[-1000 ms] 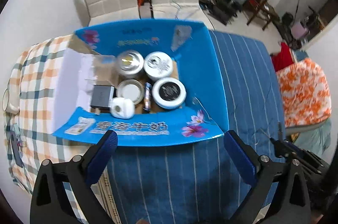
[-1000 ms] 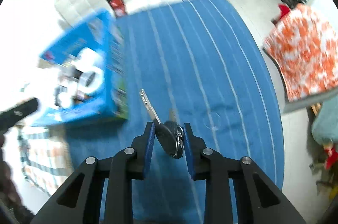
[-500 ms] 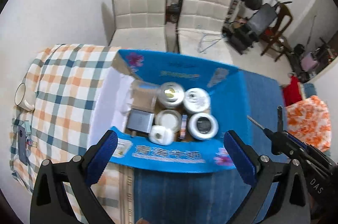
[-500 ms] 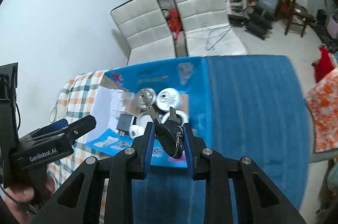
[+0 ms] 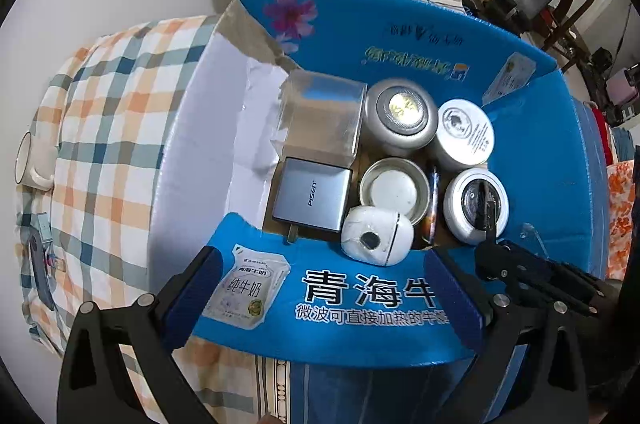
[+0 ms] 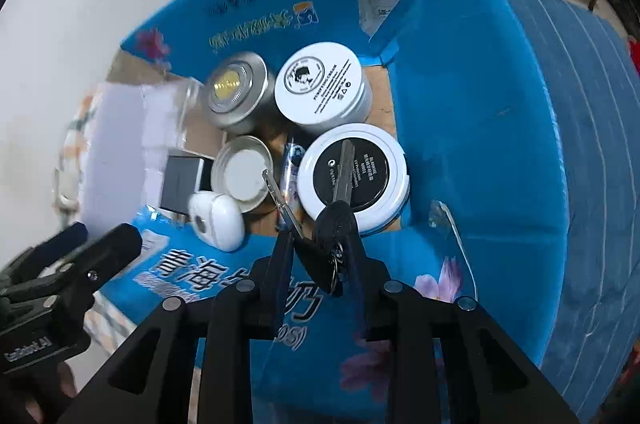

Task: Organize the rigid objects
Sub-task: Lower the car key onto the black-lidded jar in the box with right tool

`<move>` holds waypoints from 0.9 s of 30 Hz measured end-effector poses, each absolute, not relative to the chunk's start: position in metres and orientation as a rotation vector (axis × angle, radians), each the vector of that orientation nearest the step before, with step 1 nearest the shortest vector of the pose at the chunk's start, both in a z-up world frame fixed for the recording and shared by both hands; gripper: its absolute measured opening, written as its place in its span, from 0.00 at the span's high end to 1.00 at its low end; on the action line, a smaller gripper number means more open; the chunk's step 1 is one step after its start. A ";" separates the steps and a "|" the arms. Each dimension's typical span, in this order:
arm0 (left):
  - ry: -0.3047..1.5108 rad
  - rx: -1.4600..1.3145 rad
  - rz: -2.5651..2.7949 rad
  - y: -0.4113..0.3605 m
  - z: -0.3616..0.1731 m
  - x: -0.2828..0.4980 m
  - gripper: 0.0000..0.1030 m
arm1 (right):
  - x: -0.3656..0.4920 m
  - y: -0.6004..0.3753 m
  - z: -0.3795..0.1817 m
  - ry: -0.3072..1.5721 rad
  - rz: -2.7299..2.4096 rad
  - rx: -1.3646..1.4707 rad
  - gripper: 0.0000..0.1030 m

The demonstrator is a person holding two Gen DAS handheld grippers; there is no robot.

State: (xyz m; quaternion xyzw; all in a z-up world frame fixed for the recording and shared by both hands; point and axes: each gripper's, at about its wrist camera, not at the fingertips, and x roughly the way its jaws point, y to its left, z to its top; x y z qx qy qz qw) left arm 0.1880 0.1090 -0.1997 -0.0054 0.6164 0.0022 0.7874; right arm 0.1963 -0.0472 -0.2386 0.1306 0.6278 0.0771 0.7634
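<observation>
Hovering over the near flap of the blue box [image 5: 520, 127], the left gripper [image 5: 320, 288] has its fingers [image 5: 192, 284] spread wide and empty; inside sit tins, a grey charger [image 5: 310, 195] and a white pod [image 5: 376, 236], with the right gripper [image 5: 520, 264] entering at 4 o'clock. From the right wrist, the right gripper [image 6: 316, 256] points down into the box [image 6: 480, 111], fingers clamped on a key bunch [image 6: 326, 248], one blade lying across the black-lidded jar [image 6: 354, 171] at 12 o'clock.
</observation>
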 end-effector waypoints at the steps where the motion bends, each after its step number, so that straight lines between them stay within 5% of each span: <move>1: 1.338 -0.008 0.005 0.110 -0.205 0.189 0.00 | 0.198 -0.045 -0.241 1.375 0.166 0.267 0.73; 15: 1.402 0.023 -0.013 0.107 -0.235 0.199 0.00 | 0.211 -0.029 -0.258 1.409 -0.015 0.080 0.67; 21: 1.389 0.030 -0.013 0.108 -0.230 0.203 0.00 | 0.213 -0.029 -0.258 1.419 -0.043 0.044 0.52; 27: 1.361 0.030 -0.009 0.109 -0.210 0.197 0.00 | 0.212 -0.028 -0.240 1.375 -0.056 0.036 0.18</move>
